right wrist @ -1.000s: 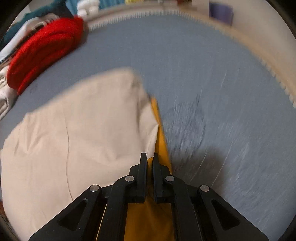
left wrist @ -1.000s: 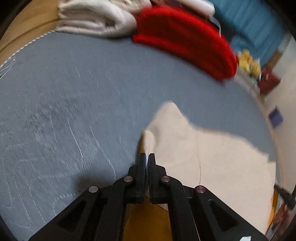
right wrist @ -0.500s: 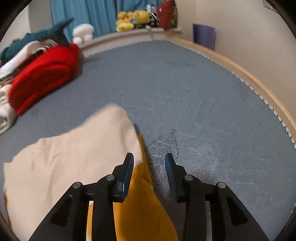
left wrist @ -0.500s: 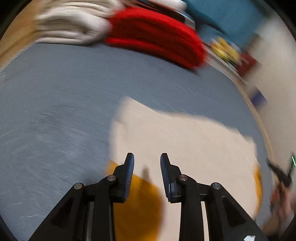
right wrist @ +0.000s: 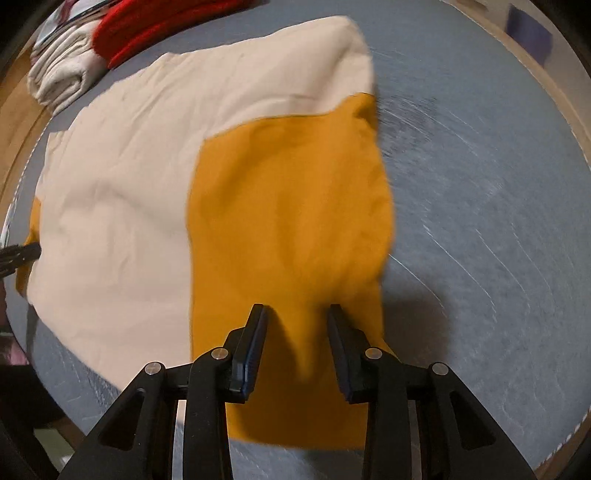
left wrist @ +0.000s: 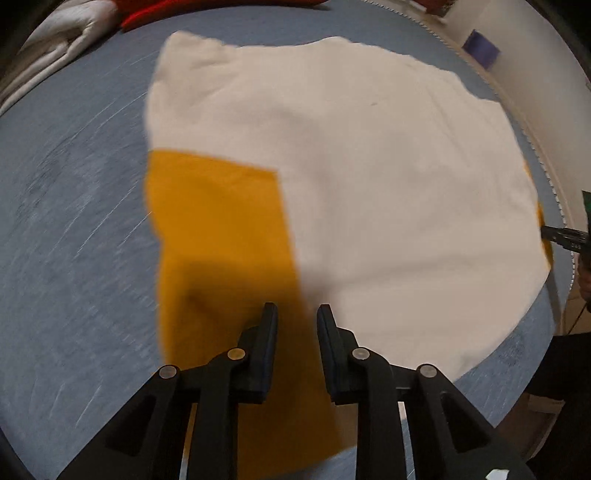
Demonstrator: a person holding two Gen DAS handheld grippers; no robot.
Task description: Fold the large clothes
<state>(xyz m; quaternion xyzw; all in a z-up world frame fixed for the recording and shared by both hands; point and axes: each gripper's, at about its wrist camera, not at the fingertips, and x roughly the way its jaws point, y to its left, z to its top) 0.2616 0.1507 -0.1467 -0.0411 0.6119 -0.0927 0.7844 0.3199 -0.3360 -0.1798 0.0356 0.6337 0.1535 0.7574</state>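
Cream-and-mustard garment (left wrist: 351, 166) spread flat on grey-blue quilted surface (left wrist: 74, 221), cream body across the middle, mustard sleeve panel (left wrist: 221, 236) folded over its near-left part in left wrist view; same garment (right wrist: 122, 184) in right wrist view w/ wider mustard panel (right wrist: 291, 221) on its right side, edge lying along bare quilt (right wrist: 480, 221). Left gripper (left wrist: 294, 314) hovering above mustard/cream boundary, fingers partly apart, nothing between pads, no cloth pinched. Right gripper (right wrist: 295, 314) likewise above mustard panel, fingers partly apart, slightly wider gap than left, empty. Vs 1 s ago: both were clamped shut on garment's edge, cloth lifted; since then jaws opened, then eased in a touch, garment dropped and now lies flat, both cams now looking more steeply down. Further out: folded white cloth stack (right wrist: 62, 70) and red folded item (right wrist: 147, 26) at far edge of surface, wooden rim (left wrist: 517, 92) w/ stitched border, other gripper's tip (left wrist: 565, 236) at right edge
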